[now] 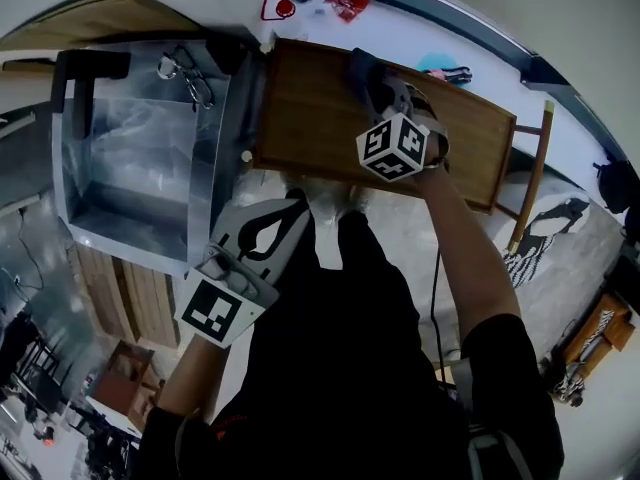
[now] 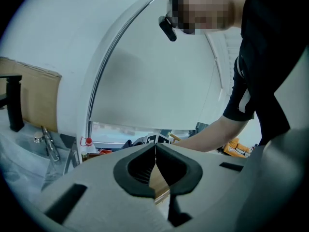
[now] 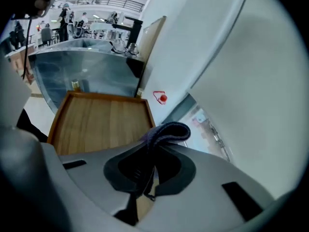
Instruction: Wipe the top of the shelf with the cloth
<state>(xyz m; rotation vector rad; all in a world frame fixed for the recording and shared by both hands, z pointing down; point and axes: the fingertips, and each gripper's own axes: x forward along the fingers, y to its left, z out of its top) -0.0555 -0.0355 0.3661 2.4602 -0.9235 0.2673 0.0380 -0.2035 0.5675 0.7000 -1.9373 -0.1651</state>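
Right gripper view: the right gripper (image 3: 153, 152) clamps a dark-grey fabric cloth (image 3: 169, 130) over the brown wooden shelf top (image 3: 101, 122). Dragging could tug it free. The left gripper (image 2: 155, 149) is closed and empty.

Shelf (image 1: 300, 118): wooden top with a raised rim, directly below you. On it: one dark cloth (image 1: 360, 68) by the far rim, pinched in your right gripper (image 3: 152, 153).
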